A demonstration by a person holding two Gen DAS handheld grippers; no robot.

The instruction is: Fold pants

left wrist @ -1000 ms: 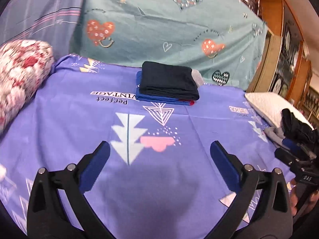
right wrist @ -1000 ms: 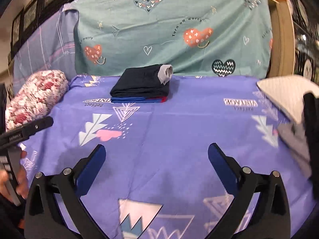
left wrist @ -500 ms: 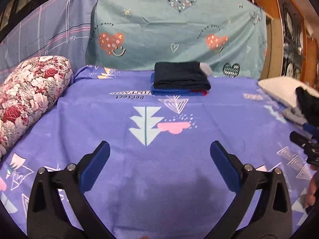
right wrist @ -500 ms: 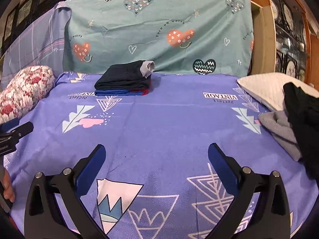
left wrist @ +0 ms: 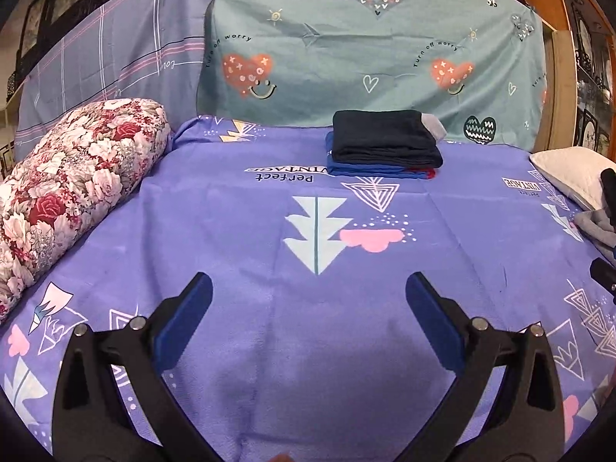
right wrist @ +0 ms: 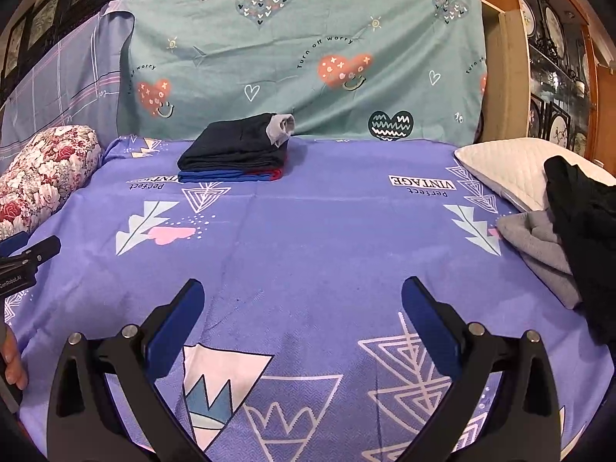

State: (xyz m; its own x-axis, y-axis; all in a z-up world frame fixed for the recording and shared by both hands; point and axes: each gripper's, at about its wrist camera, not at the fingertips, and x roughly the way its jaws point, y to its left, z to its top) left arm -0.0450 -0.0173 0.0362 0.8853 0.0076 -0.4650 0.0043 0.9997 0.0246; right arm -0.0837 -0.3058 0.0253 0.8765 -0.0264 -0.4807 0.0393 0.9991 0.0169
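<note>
Your left gripper (left wrist: 308, 300) and your right gripper (right wrist: 302, 300) both hang spread wide over the bare purple patterned bedsheet (right wrist: 308, 238), holding nothing. Near the top centre of both views a stack of folded dark pants over blue and red garments (right wrist: 235, 154) sits by the teal heart-print cloth (right wrist: 308, 57), so that share looks done. At the right edge of the right wrist view, a crumpled black garment (right wrist: 581, 223) lies on a rumpled grey garment (right wrist: 539, 242), just beside the white quilted pillow (right wrist: 508, 169). Those are unfolded and appear to be what remains for you.
</note>
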